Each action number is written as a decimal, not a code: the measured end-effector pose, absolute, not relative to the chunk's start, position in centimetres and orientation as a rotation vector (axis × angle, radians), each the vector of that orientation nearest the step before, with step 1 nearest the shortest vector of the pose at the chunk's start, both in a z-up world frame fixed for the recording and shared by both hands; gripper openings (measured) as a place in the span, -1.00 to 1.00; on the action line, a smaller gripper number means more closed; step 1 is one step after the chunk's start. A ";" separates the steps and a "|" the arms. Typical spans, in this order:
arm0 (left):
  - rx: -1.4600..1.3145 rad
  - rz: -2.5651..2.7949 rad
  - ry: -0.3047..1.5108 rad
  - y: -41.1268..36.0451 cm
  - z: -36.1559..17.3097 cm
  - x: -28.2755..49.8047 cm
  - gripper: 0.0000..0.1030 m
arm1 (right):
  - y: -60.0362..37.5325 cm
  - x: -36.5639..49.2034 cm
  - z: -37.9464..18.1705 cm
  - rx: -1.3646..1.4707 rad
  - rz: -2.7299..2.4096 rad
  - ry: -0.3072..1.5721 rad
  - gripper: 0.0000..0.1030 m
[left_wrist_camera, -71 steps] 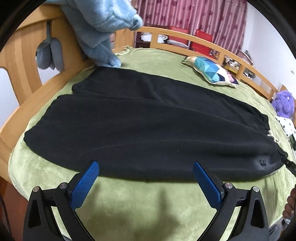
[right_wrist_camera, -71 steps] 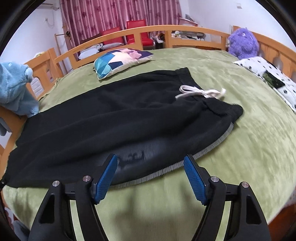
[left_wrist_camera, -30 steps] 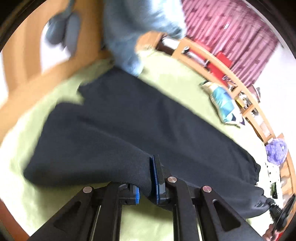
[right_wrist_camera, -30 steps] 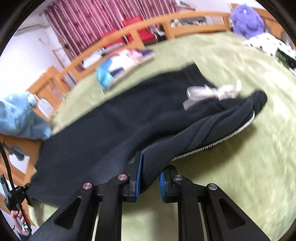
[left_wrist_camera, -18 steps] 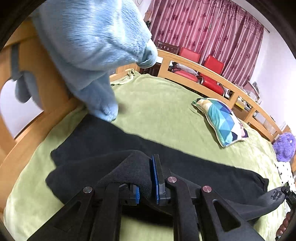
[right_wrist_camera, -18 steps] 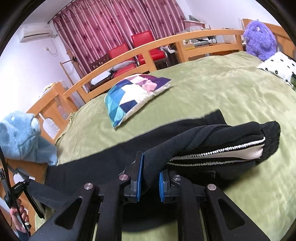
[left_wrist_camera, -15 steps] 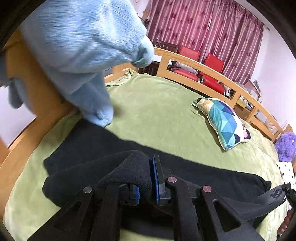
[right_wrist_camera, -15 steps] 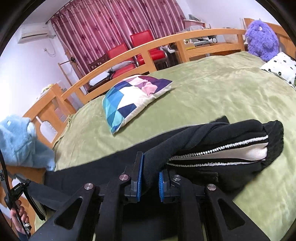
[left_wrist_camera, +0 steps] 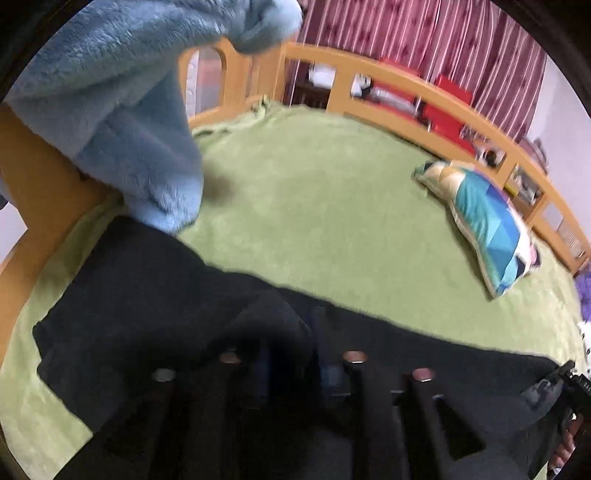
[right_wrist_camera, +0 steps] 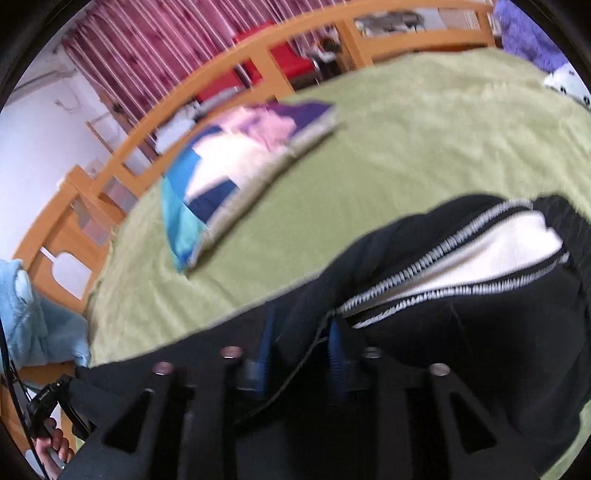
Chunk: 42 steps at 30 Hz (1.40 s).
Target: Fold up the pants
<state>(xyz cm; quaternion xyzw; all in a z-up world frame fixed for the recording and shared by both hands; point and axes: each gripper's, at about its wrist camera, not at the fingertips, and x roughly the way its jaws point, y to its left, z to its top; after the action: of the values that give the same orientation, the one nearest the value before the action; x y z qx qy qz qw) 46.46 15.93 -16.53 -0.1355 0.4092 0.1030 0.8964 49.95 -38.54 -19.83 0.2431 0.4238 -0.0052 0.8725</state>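
Note:
The black pants (left_wrist_camera: 155, 295) lie folded lengthwise on the green bed cover (left_wrist_camera: 332, 192). My left gripper (left_wrist_camera: 291, 354) is shut on the near edge of a pant leg, carried over the far leg. My right gripper (right_wrist_camera: 301, 343) pinches the black fabric at the waist end (right_wrist_camera: 480, 302), where the white lining (right_wrist_camera: 498, 254) and grey ribbed waistband show. The jaws stand a little apart with cloth between them. Both views are blurred. The other hand-held gripper shows at the edge of each view.
A blue plush toy (left_wrist_camera: 122, 110) hangs over the wooden bed rail (left_wrist_camera: 388, 77) at the left. A patterned pillow (left_wrist_camera: 487, 221) lies on the far side of the bed, also in the right wrist view (right_wrist_camera: 236, 162). Purple plush (right_wrist_camera: 524, 26) at far right.
Both grippers, shut on the pants' near edge, have carried it further toward the far edge and lower. The right jaws look slightly wider apart than before.

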 end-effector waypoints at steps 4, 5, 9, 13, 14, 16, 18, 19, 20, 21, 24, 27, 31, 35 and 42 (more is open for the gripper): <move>-0.216 0.199 0.821 14.5 -15.4 43.7 0.29 | -38.2 47.3 -19.3 0.448 -0.018 0.899 0.02; -0.203 0.193 0.818 14.3 -15.1 42.9 0.29 | -38.2 46.2 -18.9 0.431 -0.016 0.902 0.03; -0.193 0.163 0.836 13.6 -14.8 38.6 0.30 | -38.3 41.2 -18.2 0.321 -0.058 0.933 0.04; -0.233 0.149 0.844 14.0 -16.1 33.8 0.30 | -38.9 35.3 -19.0 0.269 -0.087 0.948 0.27; -0.246 0.142 0.852 14.1 -16.5 33.0 0.30 | -39.2 34.3 -19.3 0.264 -0.095 0.952 0.27; -0.289 0.110 0.883 14.5 -17.7 31.5 0.30 | -39.9 32.2 -20.4 0.270 -0.114 0.958 0.27; -0.350 0.071 0.916 15.0 -19.4 30.4 0.31 | -41.0 30.9 -21.3 0.319 -0.121 0.959 0.27; -0.378 0.062 0.931 15.2 -20.2 30.2 0.31 | -41.7 30.5 -21.7 0.361 -0.124 0.953 0.27; -0.395 0.061 0.943 15.3 -20.8 30.2 0.32 | -42.1 30.4 -21.9 0.391 -0.125 0.949 0.27; -0.416 0.060 0.958 15.6 -21.4 30.4 0.33 | -42.7 30.4 -22.2 0.439 -0.123 0.940 0.27; -0.491 0.070 0.971 16.3 -22.9 31.3 0.40 | -44.0 30.9 -23.0 0.563 -0.102 0.906 0.28; -0.571 0.096 0.973 17.1 -24.5 32.2 0.47 | -44.5 32.6 -24.0 0.617 -0.104 0.905 0.34; -0.631 0.126 0.940 17.5 -25.9 33.5 0.61 | -44.4 35.6 -25.7 0.635 -0.120 0.899 0.37; -0.642 0.162 0.904 17.4 -26.1 35.2 0.60 | -44.2 38.4 -26.0 0.620 -0.160 0.855 0.48; -0.648 0.149 0.907 17.3 -25.4 33.8 -0.82 | -44.9 37.5 -24.9 0.649 -0.170 0.790 -0.72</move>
<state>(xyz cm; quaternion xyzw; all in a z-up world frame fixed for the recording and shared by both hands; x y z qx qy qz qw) 33.76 17.31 -25.37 -0.3074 0.4302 0.0707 0.8459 37.47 -44.86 -24.89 0.3100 0.3775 -0.0811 0.8688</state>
